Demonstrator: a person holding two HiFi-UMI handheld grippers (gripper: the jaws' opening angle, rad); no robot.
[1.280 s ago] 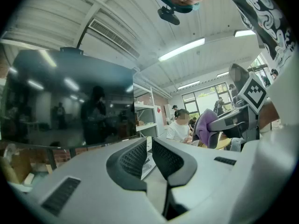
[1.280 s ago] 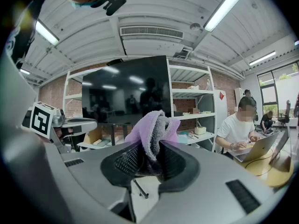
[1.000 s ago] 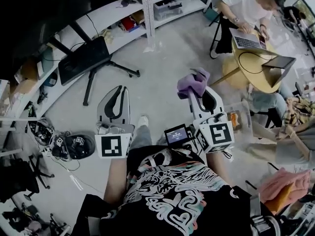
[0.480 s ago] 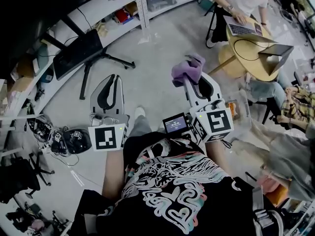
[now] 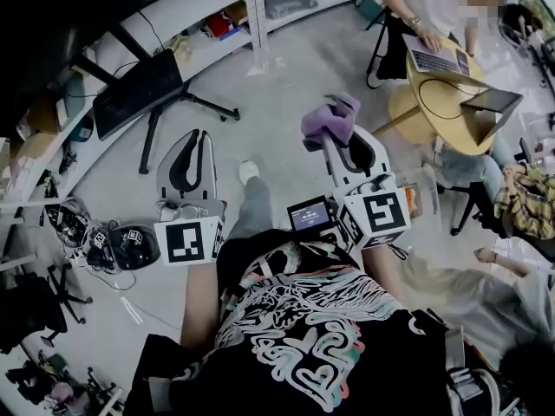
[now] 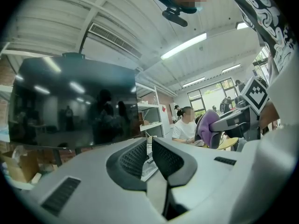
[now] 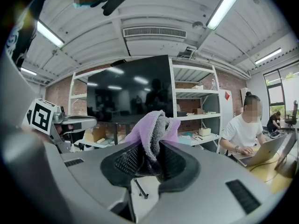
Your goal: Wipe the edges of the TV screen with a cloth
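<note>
Grey floor [image 5: 295, 85] carries the TV [image 5: 139, 89] on legs, shelving [image 5: 254, 11] and a round table [image 5: 434, 102]

A: What does the right tool [image 7: 148, 160] have between its jaws?

B: A purple cloth [image 7: 152, 132]. Both jaws are closed on it, and a thick fold stands up above the tips.

A: And straight ahead?

B: The TV screen [image 7: 128, 97], dark and upright, with strip lights mirrored in it. It stands beyond the cloth, well apart from it, in front of white shelves [image 7: 196, 106].

A: Anything at the sides?

B: At the left, the left tool [image 7: 70, 122] with its marker cube. At the right, a person [image 7: 243, 129] in a white top sits at a round worktop [image 7: 275, 171], hands on an open laptop [image 7: 268, 150].
</note>
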